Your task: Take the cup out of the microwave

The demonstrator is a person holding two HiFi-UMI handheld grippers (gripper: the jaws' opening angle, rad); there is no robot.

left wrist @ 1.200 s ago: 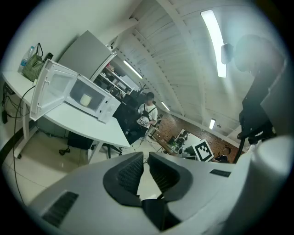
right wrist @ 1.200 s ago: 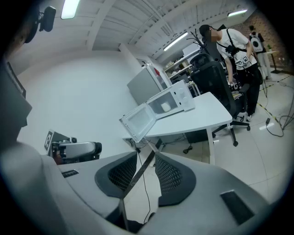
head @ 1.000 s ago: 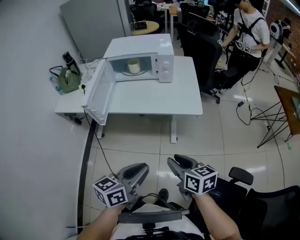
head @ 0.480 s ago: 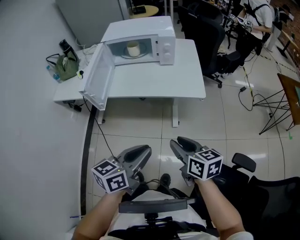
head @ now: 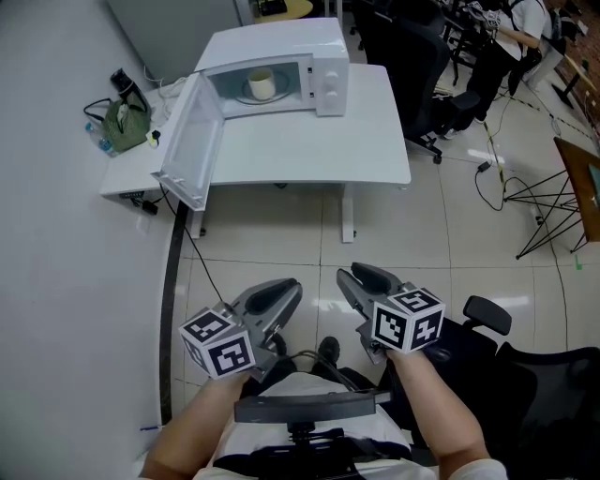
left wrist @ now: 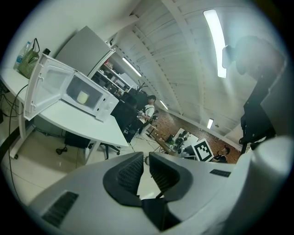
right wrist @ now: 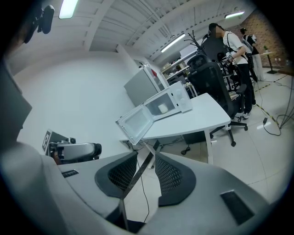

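A pale cup stands on the turntable inside the white microwave, whose door hangs wide open to the left. The microwave sits on a white table far ahead of me. Both grippers hover low over the tiled floor, well short of the table. My left gripper and right gripper each show a narrow gap between the pads, with nothing in it. The left gripper view has the cup small at the left, beyond the left gripper. In the right gripper view the cup lies past the right gripper.
A green bag and bottles sit on the table's left end by the wall. Black office chairs stand right of the table, and a person works at the far right. A cable runs down the floor along the wall, and a chair arm is near my right.
In the head view the table and microwave have slid upward and slightly left. Both grippers keep their places and their jaw gaps look the same.
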